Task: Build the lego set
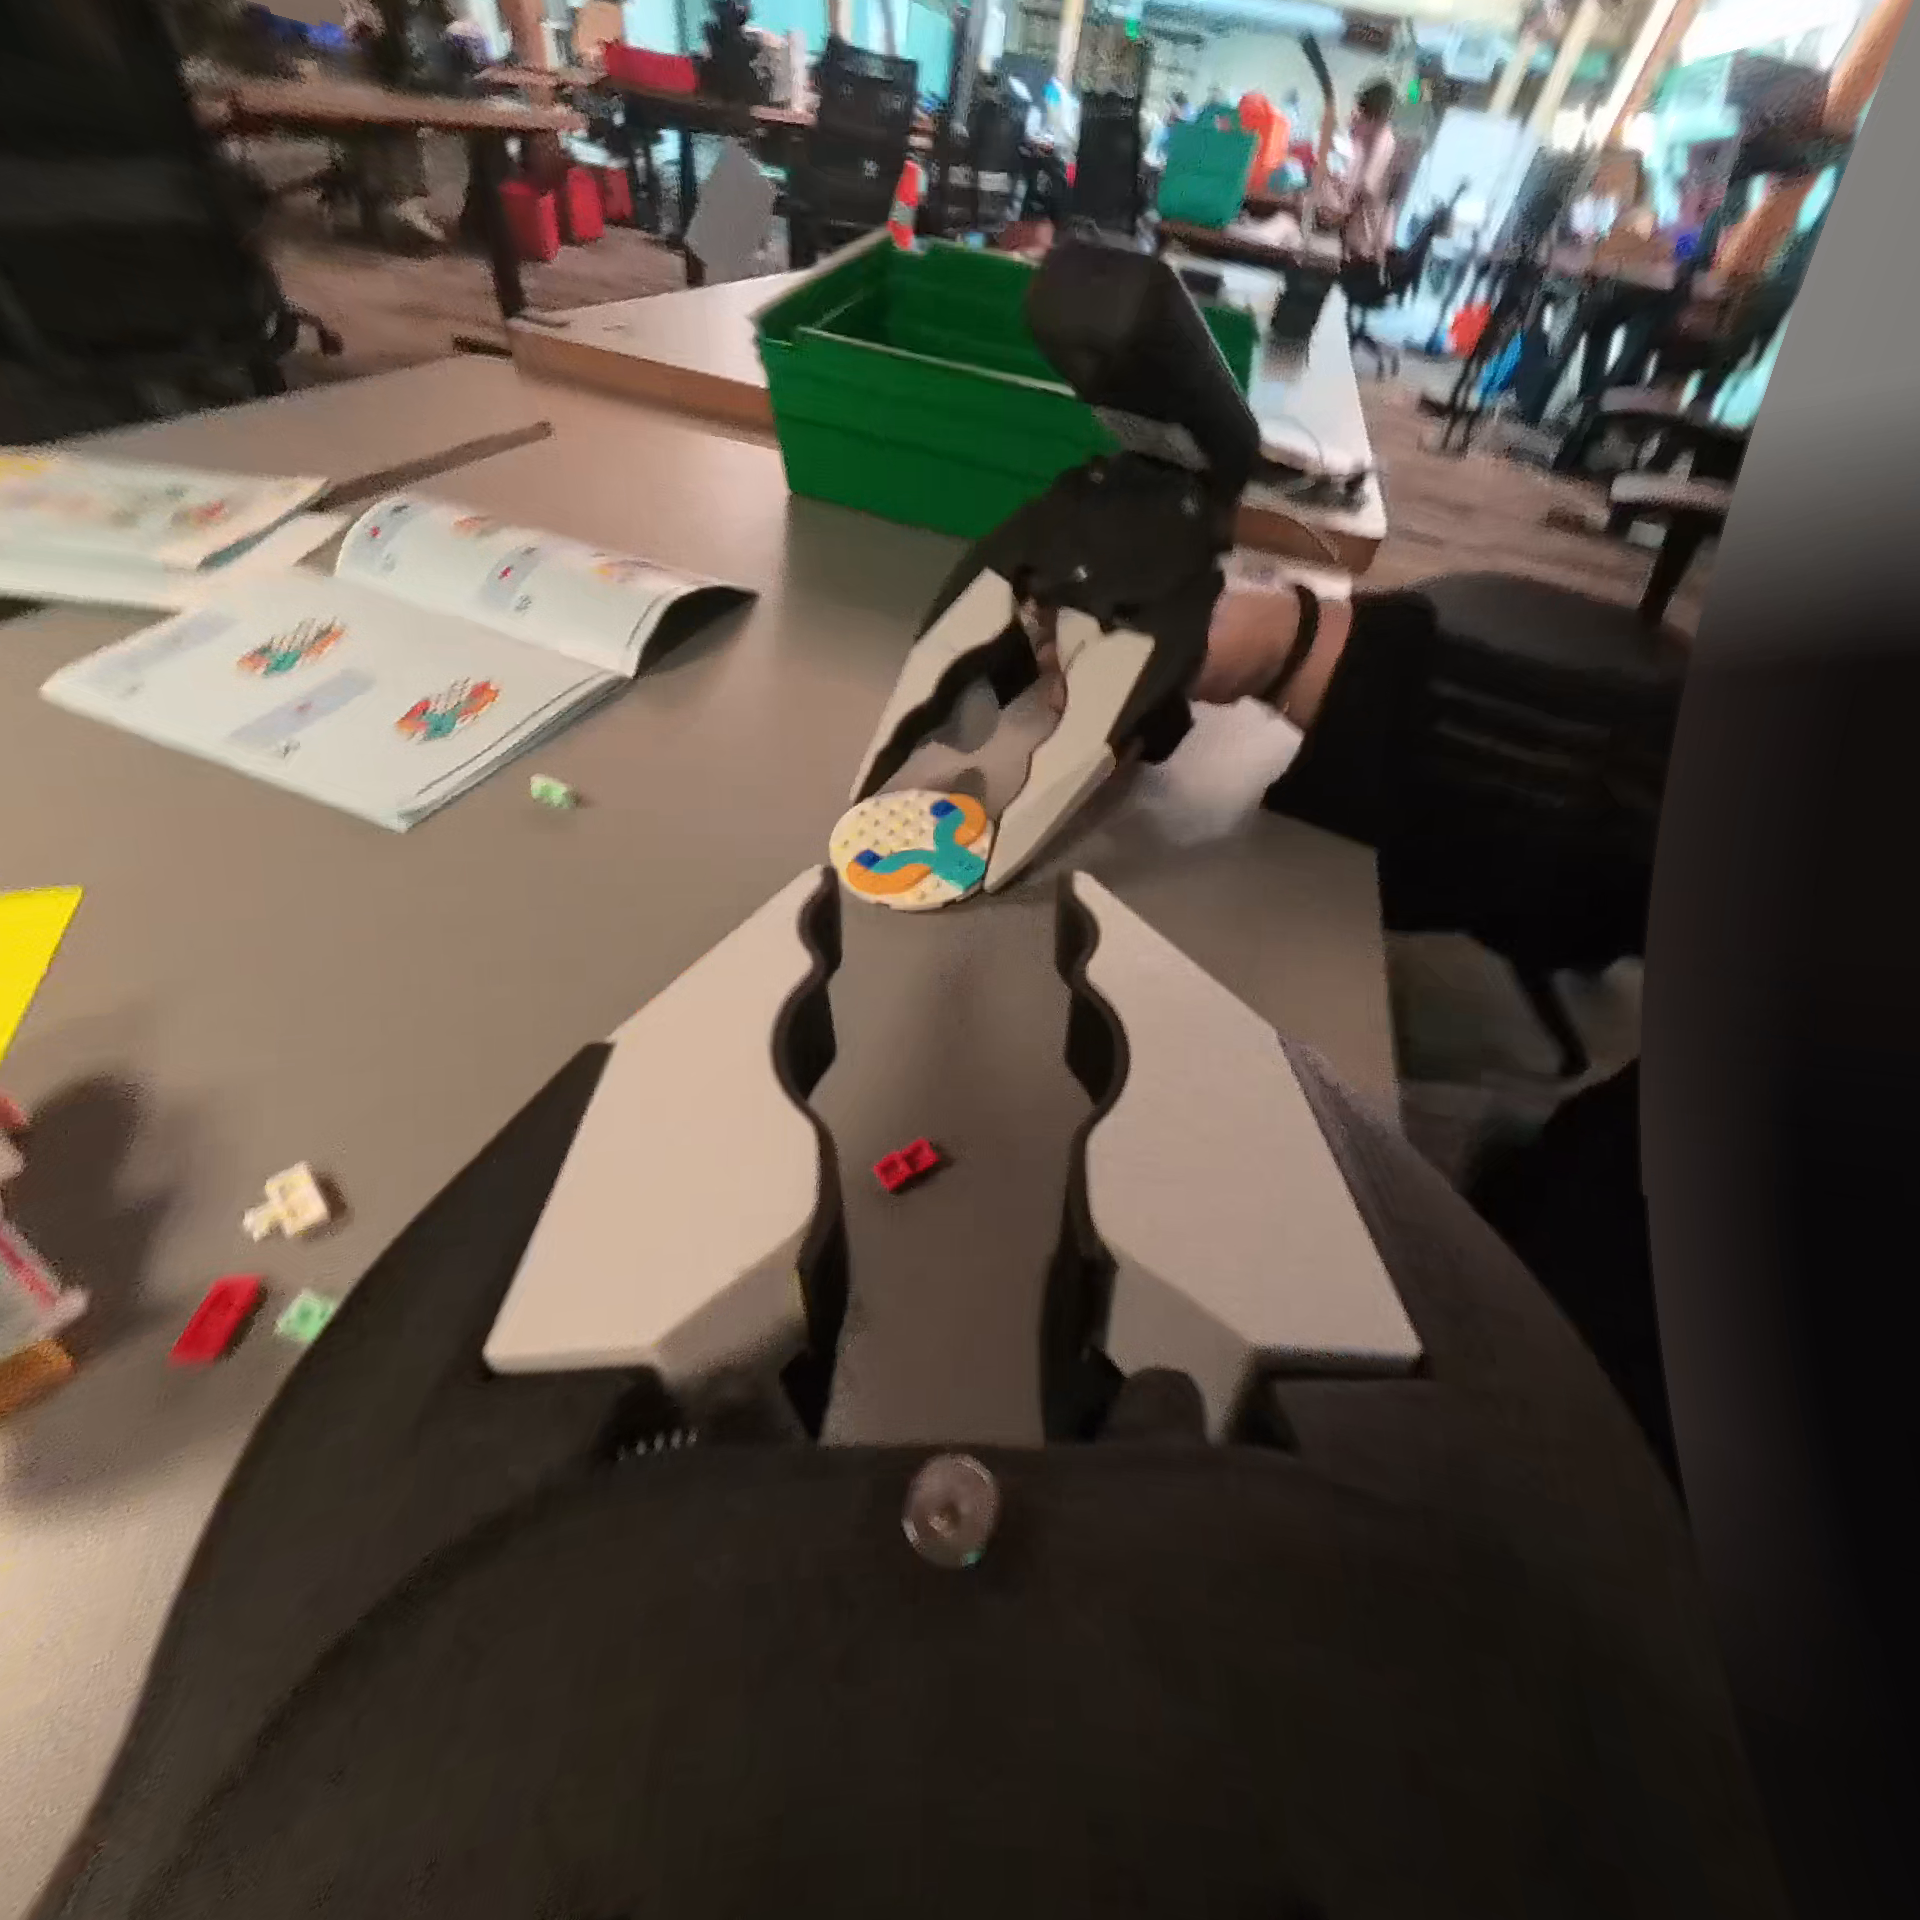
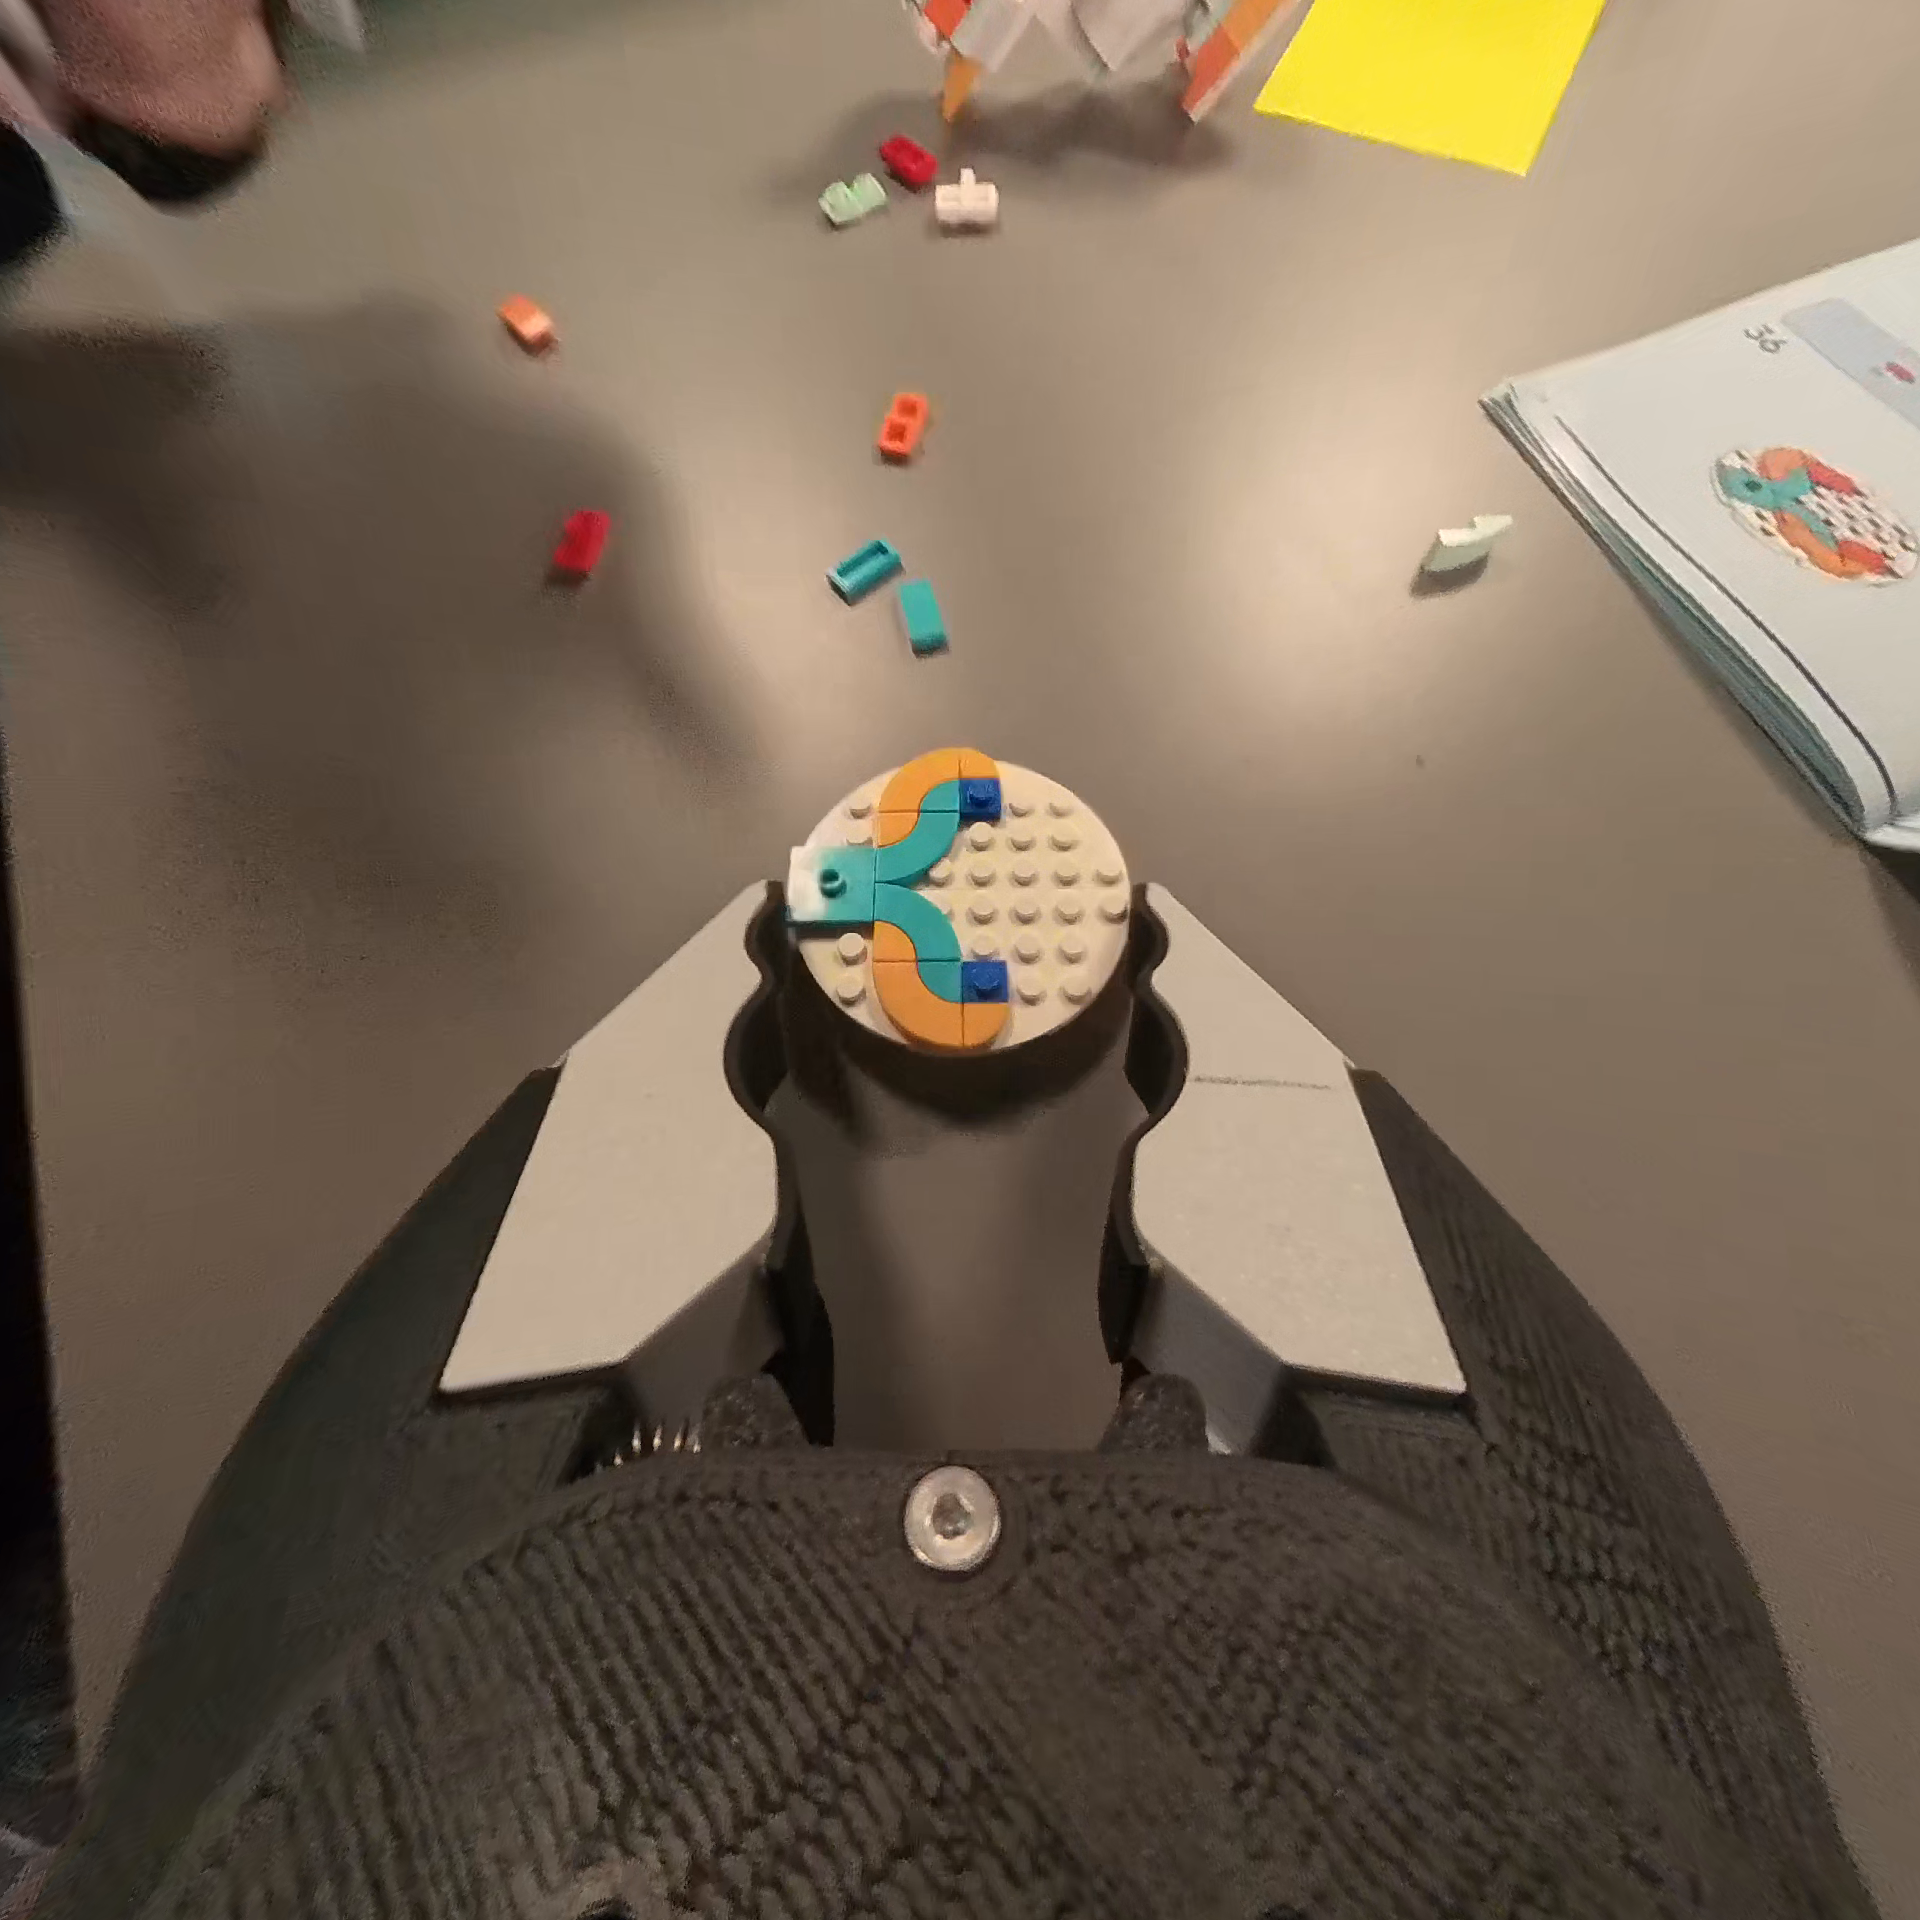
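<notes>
1. The build sits on a round, cream-white studded lego plate [image 2: 961,904], resting on the grey tabletop [image 2: 1247,644]. In the right wrist view it lies between the tips of the right gripper [image 2: 958,920].
2. Done so far: a forked band of curved teal and orange tiles [image 2: 920,899] runs down the left half of the plate, with two small dark blue single-stud pieces [image 2: 979,798] at its far and near ends. The right half is bare studs.
3. The right gripper's fingers stand about plate-width apart, tips alongside the plate's rim. Whether they press on it or only bracket it I cannot tell.
4. The left gripper [image 1: 951,904] has its fingers spread moderately and carries nothing; its tips are just beside the plate, and a small red two-stud brick [image 1: 907,1164] lies on the table between its fingers.
5. Left to place, judging by what lies loose: two teal pieces [image 2: 894,587], an orange-red brick [image 2: 902,424], a red brick [image 2: 580,540], a pale orange piece [image 2: 527,320], and farther off a red, a pale green and a white piece [image 2: 966,200]; also a pale mint piece [image 2: 1465,545] to the right.
6. The open instruction booklet [image 2: 1745,582] at far right shows a fuller disc, so I judge the build well under half done.
</notes>
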Tool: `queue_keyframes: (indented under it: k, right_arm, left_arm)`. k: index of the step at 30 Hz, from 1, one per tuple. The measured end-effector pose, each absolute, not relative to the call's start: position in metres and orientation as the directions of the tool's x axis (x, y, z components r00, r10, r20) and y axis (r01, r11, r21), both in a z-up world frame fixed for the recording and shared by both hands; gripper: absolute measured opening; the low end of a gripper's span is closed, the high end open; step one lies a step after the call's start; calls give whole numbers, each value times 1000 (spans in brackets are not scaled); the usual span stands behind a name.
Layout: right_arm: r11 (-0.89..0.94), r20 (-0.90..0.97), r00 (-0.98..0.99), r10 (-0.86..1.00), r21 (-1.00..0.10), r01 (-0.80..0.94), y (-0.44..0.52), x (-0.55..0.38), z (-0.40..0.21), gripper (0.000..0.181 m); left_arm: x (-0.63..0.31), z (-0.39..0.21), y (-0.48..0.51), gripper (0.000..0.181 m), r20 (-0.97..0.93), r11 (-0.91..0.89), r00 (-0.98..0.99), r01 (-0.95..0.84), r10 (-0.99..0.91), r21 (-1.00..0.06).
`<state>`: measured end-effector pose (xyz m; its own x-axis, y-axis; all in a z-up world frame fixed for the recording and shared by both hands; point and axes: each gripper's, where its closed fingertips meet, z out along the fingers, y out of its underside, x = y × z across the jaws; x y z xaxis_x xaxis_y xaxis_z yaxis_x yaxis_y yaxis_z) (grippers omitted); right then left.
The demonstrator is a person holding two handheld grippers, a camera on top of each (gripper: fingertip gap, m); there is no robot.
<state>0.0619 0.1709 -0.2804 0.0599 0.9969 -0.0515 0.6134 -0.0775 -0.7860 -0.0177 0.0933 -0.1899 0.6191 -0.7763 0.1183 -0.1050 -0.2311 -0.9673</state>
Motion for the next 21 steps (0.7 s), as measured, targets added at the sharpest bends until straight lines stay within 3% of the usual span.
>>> queue_keyframes:
  k: [4,7,10,16,19,21]
  right_arm:
    - [-68,-70,19,997,-805,589,157,49,-269,64]
    - [-69,-79,8,997,-809,583,153,43,-266,64]
    - [-84,-95,11,995,-814,575,152,39,-265,64]
    - [-147,-172,-15,985,-881,450,140,33,-240,63]
    - [-163,-194,-41,980,-906,391,133,29,-227,63]
    - [-167,-205,-66,977,-915,367,128,27,-220,62]
  left_arm:
    - [8,-218,100,54,-257,-13,576,-422,-776,-906]
    - [19,-234,114,62,-564,149,476,-661,-675,-736]
    - [27,-257,128,65,-728,208,318,-821,-608,-532]
    - [33,-261,153,54,-837,234,264,-881,-480,-412]
    - [34,-242,152,16,-895,282,280,-879,-347,-385]
    - [32,-234,147,5,-923,306,257,-888,-287,-342]
